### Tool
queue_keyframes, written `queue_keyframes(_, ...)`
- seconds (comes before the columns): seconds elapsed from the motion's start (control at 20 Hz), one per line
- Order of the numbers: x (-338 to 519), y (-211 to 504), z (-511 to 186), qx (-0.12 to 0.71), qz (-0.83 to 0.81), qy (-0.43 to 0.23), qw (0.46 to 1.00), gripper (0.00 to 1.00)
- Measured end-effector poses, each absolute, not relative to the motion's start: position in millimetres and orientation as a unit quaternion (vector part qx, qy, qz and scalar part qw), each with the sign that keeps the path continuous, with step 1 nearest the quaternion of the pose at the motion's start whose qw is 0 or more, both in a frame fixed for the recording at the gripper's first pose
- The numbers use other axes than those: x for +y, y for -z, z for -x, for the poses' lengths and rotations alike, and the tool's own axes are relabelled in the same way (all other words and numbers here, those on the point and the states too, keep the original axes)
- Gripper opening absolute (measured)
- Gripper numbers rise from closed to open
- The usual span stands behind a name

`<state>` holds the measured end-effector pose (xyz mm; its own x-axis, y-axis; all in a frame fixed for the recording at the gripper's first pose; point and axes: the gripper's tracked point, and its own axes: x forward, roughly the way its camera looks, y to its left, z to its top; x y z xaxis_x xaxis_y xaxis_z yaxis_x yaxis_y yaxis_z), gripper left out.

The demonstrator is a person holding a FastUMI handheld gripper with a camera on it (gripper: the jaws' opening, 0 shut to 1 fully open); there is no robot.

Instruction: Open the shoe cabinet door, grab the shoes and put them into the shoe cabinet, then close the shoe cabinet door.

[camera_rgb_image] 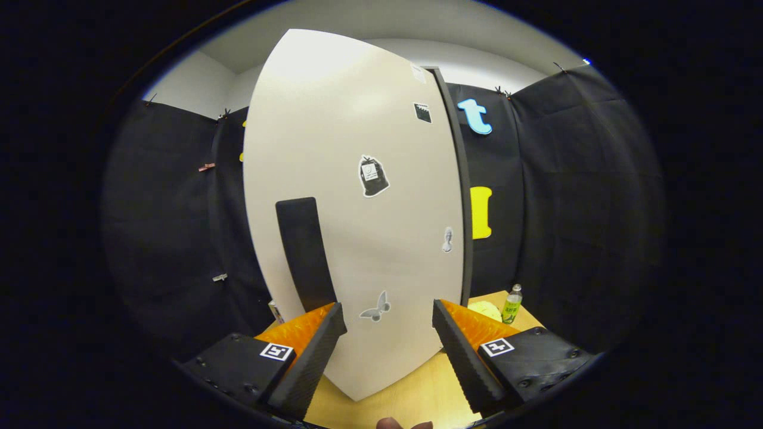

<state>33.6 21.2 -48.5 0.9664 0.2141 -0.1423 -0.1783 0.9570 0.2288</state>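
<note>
So the tongs (388, 319) are sitting wide open right now, fingers spread far apart and gripping nothing at all. Nothing's pressed between them; the gap is just looking straight onto the door. Right under the fingers the light wooden table (411, 390) is showing, and a bit of a person's fingertip (390, 423) is peeking in at the very near edge, below the gap.

Just ahead of the fingers, the shoe cabinet door (351, 196) is standing upright, a big cream-white panel, and its lower corner is coming down to the table between the two fingers. A tall black handle strip (304, 253) is running down it, with its lower end dropping in behind the left finger; can't tell if that finger is actually touching it. The door is wearing a few stickers: a butterfly (375, 307) sitting right between the fingertips, a black bag-shaped one (373, 176) higher up, a small pale one (447, 239) toward the right edge. A dark edge (456, 190) is running along the door's right side.

Beyond the right finger, a green bottle (511, 304) is standing on the table, with something round and yellowish (484, 310) just beside it. Further back, the black cloth wall (572, 196) is wrapping around everything.
</note>
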Motion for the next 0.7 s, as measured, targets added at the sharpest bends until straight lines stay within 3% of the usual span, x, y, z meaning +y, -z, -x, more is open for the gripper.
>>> queue_keyframes(0.7, 6.6, 38.7, -31.6, 0.057, -0.088, -0.068, 0.992, 0.98)
